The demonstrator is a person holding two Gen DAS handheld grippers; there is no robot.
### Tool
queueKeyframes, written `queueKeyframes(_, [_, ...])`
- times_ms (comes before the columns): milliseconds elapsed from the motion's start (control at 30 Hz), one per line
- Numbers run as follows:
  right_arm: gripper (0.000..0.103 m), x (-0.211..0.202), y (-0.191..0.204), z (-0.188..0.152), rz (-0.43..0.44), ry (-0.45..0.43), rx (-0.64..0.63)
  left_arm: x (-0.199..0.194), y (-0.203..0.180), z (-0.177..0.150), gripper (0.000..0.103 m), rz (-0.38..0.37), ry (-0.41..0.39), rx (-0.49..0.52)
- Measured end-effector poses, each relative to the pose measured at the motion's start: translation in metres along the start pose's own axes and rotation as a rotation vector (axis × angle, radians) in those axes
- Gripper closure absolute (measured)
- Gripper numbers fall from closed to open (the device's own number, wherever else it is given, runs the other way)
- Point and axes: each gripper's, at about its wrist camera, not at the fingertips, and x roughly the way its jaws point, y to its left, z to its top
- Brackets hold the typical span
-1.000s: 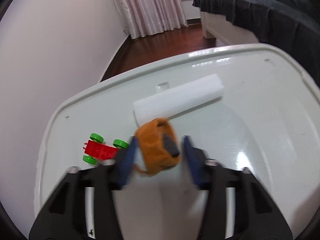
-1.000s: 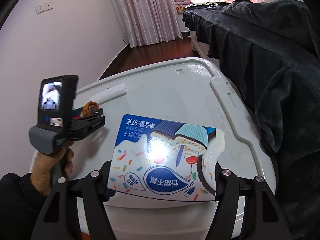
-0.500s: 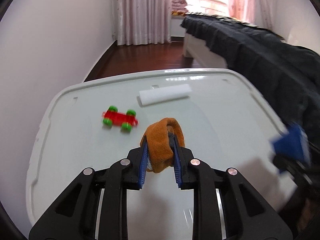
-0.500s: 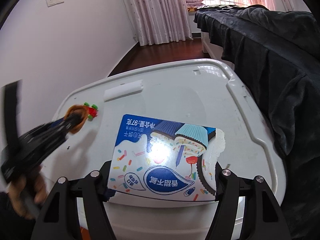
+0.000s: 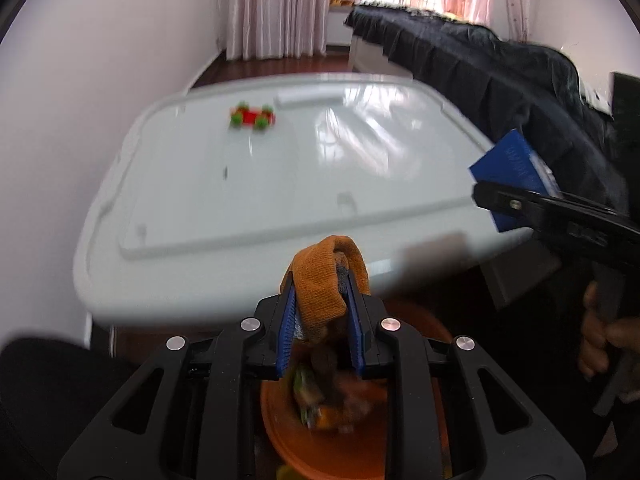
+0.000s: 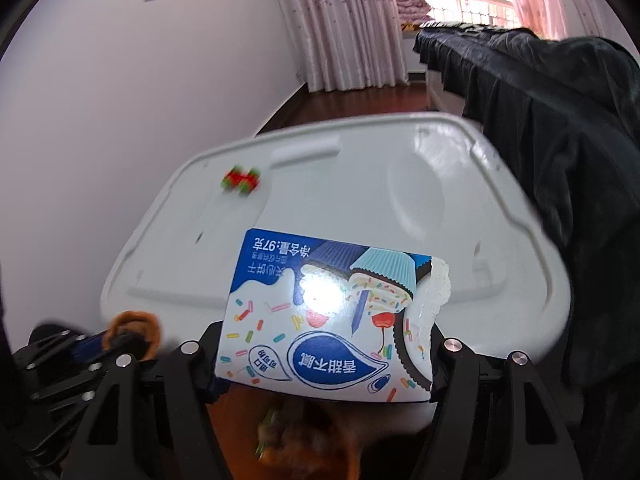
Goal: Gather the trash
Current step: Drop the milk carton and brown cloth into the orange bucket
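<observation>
My left gripper (image 5: 322,312) is shut on an orange knitted cloth (image 5: 320,280) and holds it off the near edge of the white lid (image 5: 200,184), above an orange bin (image 5: 360,440) with trash in it. My right gripper (image 6: 324,344) is shut on a blue and white snack box (image 6: 332,312), held flat over the lid's near edge; the bin (image 6: 312,432) shows blurred below it. The box also shows in the left wrist view (image 5: 516,176). The left gripper with the cloth (image 6: 134,326) shows at lower left of the right wrist view.
A red toy car with green wheels (image 5: 252,117) and a white foam roll (image 5: 308,98) lie at the far side of the lid. A bed with a dark cover (image 6: 560,120) stands along the right. A white wall is on the left.
Both grippers have pulled back from the lid toward its near edge. The left gripper closed on the orange cloth, lifted it off the lid, and now holds it over the orange bin.
</observation>
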Motion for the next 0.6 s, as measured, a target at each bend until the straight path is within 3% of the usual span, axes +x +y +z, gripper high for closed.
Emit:
queueKeyframes(167, [0.036, -0.008, 0.02, -0.053, 0.002, 0.111, -0.033, 0.02, 0.004, -0.039, 0.081, -0.034, 0.147, -0.059])
queueKeyframes(300, [0.036, 0.008, 0.026, -0.082, 0.0, 0.235, -0.051, 0.044, 0.012, -0.052, 0.081, -0.07, 0.272, -0.114])
queueKeyframes(600, [0.036, 0.034, 0.035, -0.085, 0.005, 0.323, -0.104, 0.054, 0.018, -0.06, 0.081, -0.077, 0.322, -0.147])
